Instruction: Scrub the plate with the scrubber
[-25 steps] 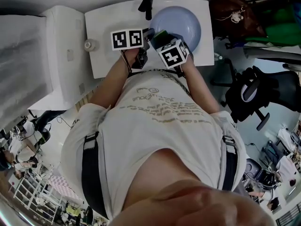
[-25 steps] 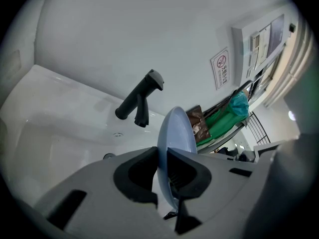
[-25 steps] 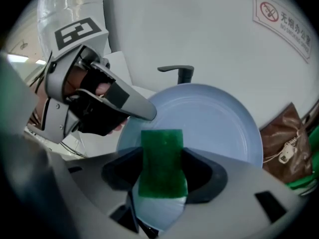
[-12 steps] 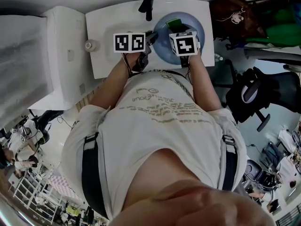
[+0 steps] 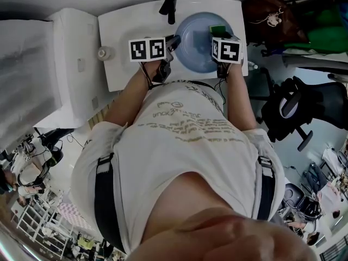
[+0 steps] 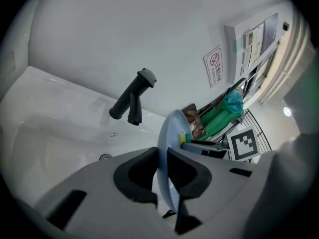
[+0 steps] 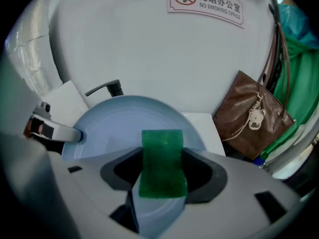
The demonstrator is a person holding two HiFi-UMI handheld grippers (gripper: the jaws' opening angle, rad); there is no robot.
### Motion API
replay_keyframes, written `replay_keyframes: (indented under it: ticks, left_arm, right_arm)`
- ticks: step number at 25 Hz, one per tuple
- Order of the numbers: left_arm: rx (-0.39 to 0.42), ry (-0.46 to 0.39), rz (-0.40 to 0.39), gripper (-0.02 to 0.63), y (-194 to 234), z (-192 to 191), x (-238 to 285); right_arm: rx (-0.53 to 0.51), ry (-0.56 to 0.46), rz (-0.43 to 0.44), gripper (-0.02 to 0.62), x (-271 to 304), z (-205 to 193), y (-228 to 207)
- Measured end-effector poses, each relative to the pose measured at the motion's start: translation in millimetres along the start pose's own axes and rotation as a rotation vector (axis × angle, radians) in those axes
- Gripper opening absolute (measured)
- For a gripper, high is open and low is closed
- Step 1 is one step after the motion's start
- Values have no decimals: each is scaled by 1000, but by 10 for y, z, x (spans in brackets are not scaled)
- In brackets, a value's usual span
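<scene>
Head view: left gripper [image 5: 173,41] at the rim of the plate [image 5: 196,45] over the sink [image 5: 122,64]; right gripper [image 5: 220,34] with scrubber [image 5: 218,29] at the opposite rim; both grips hard to make out from above.

Left gripper view: plate edge-on, pinched between closed jaws, lower rim cut off.

Right gripper view: green scrubber squeezed between jaws, plate just ahead beneath it.

There, on the white wall [image 7: 139,49]: a red-bordered white rectangular sign [image 7: 206,4] with a no-smoking symbol, reading "无烟办公室 NO SMOKING OFFICE". The cream T-shirt [image 5: 185,124] print is illegible.
</scene>
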State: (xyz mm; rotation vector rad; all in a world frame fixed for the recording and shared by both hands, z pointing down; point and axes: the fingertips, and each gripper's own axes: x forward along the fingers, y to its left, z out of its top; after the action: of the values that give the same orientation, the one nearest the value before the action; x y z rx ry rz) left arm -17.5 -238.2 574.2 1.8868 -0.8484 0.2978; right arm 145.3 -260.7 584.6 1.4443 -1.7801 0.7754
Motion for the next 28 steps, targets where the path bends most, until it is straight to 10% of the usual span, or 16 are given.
replay_keyframes:
  ticks: [12, 28]
  left_arm:
    - [-8, -13, 2, 54, 20, 40, 6]
    - [-21, -18, -2, 54, 19, 12, -34]
  right_arm:
    - [61, -10, 1, 244, -40, -132, 48]
    - [-239, -73, 154, 244, -145, -3, 1024]
